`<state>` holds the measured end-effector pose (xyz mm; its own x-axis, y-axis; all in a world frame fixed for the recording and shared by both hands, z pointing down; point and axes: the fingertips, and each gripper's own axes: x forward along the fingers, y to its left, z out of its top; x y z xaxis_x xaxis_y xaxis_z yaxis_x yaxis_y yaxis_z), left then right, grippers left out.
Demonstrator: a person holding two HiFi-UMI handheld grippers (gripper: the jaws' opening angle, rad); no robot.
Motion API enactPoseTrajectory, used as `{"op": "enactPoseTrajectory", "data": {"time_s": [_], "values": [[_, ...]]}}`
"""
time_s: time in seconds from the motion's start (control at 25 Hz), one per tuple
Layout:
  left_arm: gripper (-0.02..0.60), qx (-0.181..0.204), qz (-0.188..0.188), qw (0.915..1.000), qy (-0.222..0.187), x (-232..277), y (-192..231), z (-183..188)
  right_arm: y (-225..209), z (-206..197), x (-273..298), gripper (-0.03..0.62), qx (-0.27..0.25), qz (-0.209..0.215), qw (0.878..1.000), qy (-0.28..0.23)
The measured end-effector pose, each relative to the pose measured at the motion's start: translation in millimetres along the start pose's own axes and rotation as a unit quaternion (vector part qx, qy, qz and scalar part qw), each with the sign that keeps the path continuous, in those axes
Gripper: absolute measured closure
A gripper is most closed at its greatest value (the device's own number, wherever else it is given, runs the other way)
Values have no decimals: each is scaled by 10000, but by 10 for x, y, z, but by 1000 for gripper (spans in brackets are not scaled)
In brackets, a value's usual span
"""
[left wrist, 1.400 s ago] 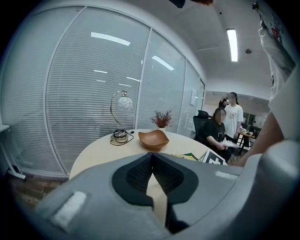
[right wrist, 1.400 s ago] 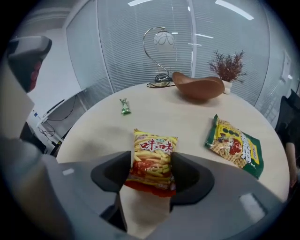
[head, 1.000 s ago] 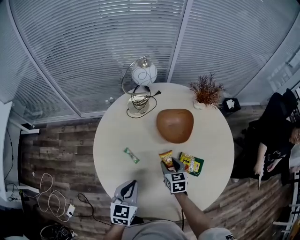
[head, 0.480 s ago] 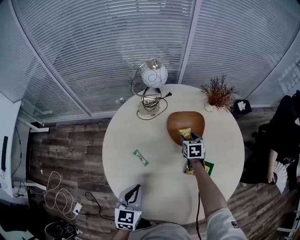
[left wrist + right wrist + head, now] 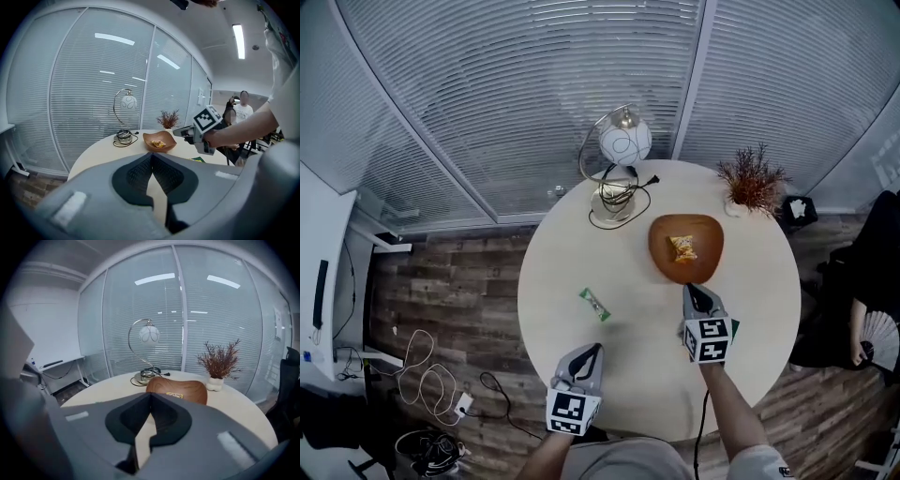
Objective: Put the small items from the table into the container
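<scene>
Orange snack packet (image 5: 682,247) is seen lying in the wooden bowl (image 5: 707,264) at the far right of the table (image 5: 572,253). The right gripper (image 5: 693,291) is held just on the near side of the bowl's rim, tongs pressed together on nothing, judged clear of the bowl so the next item can be fetched. Two items are left out: a green bar (image 5: 594,304) left of centre, well apart from the bowl, and a green-and-yellow packet (image 5: 198,159) mostly hidden beneath the right gripper. The left gripper (image 5: 594,351) is parked at the near edge, tongs together and empty, pointed roughly towards the green bar, which is likely its pick.
</scene>
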<state>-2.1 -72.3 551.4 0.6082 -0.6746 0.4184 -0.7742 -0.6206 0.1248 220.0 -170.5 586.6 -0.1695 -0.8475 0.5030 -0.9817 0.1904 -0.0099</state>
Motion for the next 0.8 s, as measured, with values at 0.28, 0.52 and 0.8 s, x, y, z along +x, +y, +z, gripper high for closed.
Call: {"op": "enactPoseTrajectory", "data": {"time_s": [0.28, 0.52, 0.8], "values": [[586, 149, -406, 9990, -83, 365, -169, 122, 702, -82, -817, 591, 20, 284, 9987, -420], [588, 261, -803, 9964, -55, 534, -434, 63, 946, -392, -1184, 591, 466, 213, 9977, -434], [588, 258, -1248, 9918, 119, 559, -714, -50, 909, -654, -1359, 591, 596, 81, 9978, -286]]}}
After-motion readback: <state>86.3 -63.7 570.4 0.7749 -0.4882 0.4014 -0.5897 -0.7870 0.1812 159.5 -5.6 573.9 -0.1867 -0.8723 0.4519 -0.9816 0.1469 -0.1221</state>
